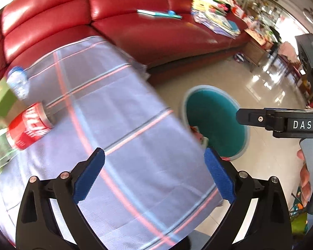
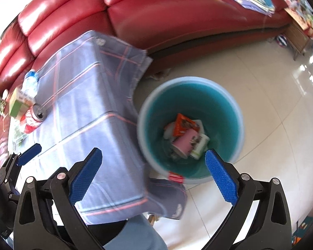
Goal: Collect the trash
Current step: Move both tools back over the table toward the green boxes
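A red drink can lies on its side at the left end of the cloth-covered table. Beside it are a clear plastic bottle and a green box. On the floor by the table's corner stands a teal bin holding an orange wrapper, a pink cup and a white cup. My left gripper hangs open and empty above the cloth. My right gripper is open and empty over the bin's near rim.
A red leather sofa curves behind the table, with a book and a paper pile on it. Glossy tiled floor spreads right of the bin. A hand's fingers grip the right tool.
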The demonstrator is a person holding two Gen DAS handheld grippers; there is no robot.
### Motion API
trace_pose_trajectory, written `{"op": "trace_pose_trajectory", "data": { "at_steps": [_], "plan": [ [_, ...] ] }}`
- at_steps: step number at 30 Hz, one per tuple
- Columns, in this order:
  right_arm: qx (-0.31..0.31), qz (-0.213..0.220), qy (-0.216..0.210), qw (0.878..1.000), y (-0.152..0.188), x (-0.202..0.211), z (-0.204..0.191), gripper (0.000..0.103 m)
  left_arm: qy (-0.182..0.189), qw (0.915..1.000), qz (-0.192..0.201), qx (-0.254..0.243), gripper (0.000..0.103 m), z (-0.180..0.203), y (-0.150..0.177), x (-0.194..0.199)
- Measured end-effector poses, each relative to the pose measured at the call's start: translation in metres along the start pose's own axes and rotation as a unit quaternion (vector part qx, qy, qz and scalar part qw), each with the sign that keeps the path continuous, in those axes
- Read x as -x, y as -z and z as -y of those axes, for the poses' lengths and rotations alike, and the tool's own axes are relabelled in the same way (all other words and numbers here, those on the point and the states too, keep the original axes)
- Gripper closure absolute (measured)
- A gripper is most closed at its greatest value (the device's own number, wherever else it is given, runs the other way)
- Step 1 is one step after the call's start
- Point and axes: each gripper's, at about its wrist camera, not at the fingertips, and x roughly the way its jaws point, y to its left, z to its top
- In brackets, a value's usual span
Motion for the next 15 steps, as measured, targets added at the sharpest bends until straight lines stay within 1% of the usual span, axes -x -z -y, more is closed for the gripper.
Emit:
{"op": "trace_pose_trajectory", "data": {
  "at_steps": [9, 15],
  "plan": [
    [0.049, 0.000, -0.016, 0.999, 0.004, 0.002, -0.084, 0.004, -0.044, 0.9977, 0.015, 0.048, 0.011, -0.078, 0.028, 0.041],
    [0.079, -0.009, -0.024, 0.997, 0.009, -0.003, -0.129, 0.004, -0.069, 0.9940, 0.018, 0.083, 0.011, -0.130, 0.053, 0.063]
  ]
}}
